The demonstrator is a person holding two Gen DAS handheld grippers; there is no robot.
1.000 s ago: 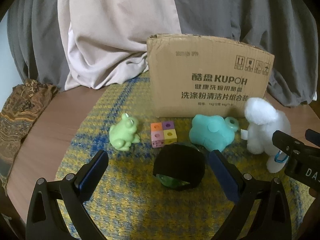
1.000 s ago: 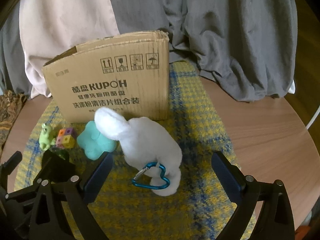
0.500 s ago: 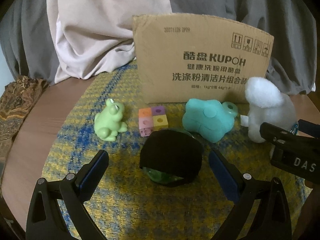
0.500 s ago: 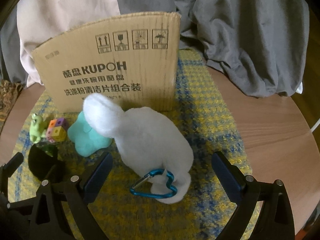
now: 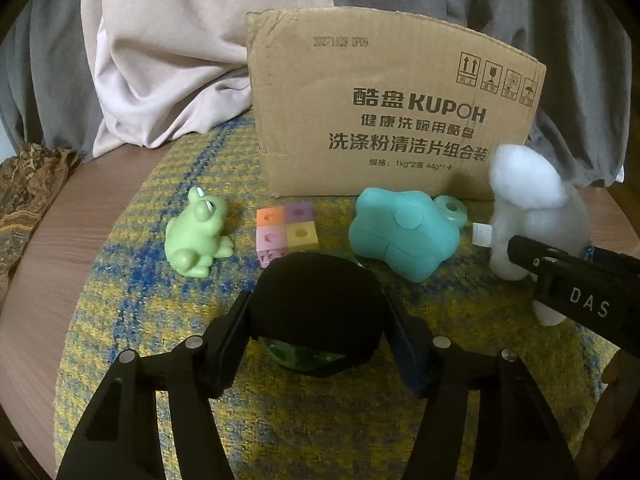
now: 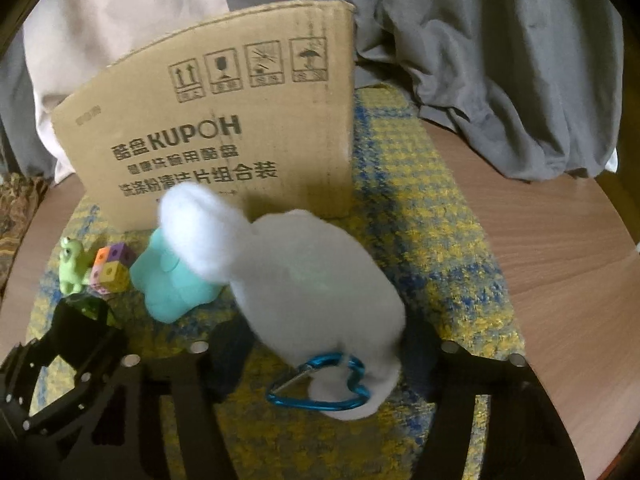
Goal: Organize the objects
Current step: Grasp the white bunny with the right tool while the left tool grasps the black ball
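Left gripper [image 5: 316, 344]: my fingers just closed from wide, now pinching black-capped green ball [image 5: 316, 312] on worktop mat [image 5: 132, 320]. Right gripper [image 6: 324, 344]: fingers likewise just closed, now clamping white plush [image 6: 316, 288]. I judge both grasps set; lift toward cardboard box [image 5: 384, 120] next.

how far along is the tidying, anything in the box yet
Nothing visibly boxed; the cardboard box interior is hidden. In hand: left gripper just closed on the black toy, right gripper on the white plush. Left: frog, cubes, teal toy.
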